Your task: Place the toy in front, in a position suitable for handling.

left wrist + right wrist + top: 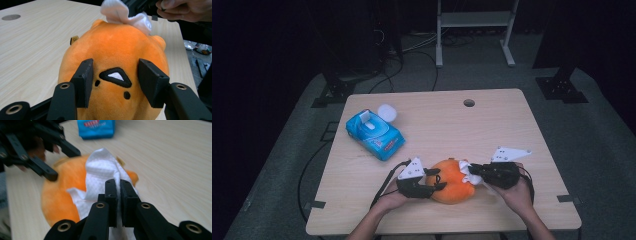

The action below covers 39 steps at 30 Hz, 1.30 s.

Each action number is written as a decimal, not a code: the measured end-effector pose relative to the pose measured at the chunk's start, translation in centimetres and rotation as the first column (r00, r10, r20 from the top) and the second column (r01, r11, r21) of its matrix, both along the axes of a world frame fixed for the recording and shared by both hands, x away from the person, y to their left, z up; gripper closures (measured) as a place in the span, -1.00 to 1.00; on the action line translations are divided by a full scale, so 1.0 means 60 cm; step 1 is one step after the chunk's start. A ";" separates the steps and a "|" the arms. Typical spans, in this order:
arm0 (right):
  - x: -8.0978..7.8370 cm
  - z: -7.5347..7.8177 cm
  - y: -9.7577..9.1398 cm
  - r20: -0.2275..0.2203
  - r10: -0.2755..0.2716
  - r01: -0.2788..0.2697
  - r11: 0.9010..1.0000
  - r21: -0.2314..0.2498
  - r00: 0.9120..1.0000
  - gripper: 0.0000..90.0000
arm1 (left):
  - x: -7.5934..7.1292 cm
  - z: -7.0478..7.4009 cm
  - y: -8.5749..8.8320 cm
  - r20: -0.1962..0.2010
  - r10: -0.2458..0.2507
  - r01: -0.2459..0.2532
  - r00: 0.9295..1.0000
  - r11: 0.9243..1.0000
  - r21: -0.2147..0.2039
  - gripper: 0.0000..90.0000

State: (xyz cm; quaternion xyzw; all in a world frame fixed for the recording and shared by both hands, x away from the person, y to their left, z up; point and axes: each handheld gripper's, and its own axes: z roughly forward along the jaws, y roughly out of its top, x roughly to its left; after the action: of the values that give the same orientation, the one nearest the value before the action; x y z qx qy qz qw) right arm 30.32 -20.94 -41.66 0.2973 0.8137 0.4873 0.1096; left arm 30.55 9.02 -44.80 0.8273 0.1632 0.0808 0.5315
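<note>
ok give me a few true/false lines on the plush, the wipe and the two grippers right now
1. The left gripper has its jaws on either side of the orange plush toy. True.
2. The right gripper is open and holds nothing. False: it is shut on the white wipe.
3. The white wipe lies against the orange plush toy. True.
4. The blue wipes pack sits between the two grippers. False: it lies apart from them, farther back on the left of the table.
5. The orange plush toy is lifted clear of the table. False: in the high view it rests on the wood.
</note>
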 end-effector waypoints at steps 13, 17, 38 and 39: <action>0.002 -0.001 0.007 0.002 -0.017 0.017 1.000 -0.015 1.000 0.88 | -0.011 0.000 -0.009 0.011 -0.054 0.054 0.998 0.998 0.028 0.05; -0.005 0.002 0.025 0.017 0.031 -0.031 0.999 -0.018 0.999 0.88 | -0.011 -0.001 -0.008 0.003 -0.064 0.064 0.998 0.998 0.026 0.05; 0.005 -0.001 0.005 -0.006 -0.049 0.049 0.999 0.003 0.999 0.88 | -0.024 0.000 -0.020 0.016 -0.097 0.096 0.995 0.994 0.044 0.04; 0.005 -0.001 0.005 -0.006 -0.049 0.049 0.999 0.003 0.999 0.88 | -0.025 0.000 -0.021 0.017 -0.102 0.102 0.995 0.994 0.044 0.04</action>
State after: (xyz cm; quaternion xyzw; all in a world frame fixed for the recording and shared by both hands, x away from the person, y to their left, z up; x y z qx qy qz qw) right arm 30.60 -20.67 -41.72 0.3187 0.8058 0.4849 0.1186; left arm 29.05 7.76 -44.78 0.8449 0.1137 0.0651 0.5187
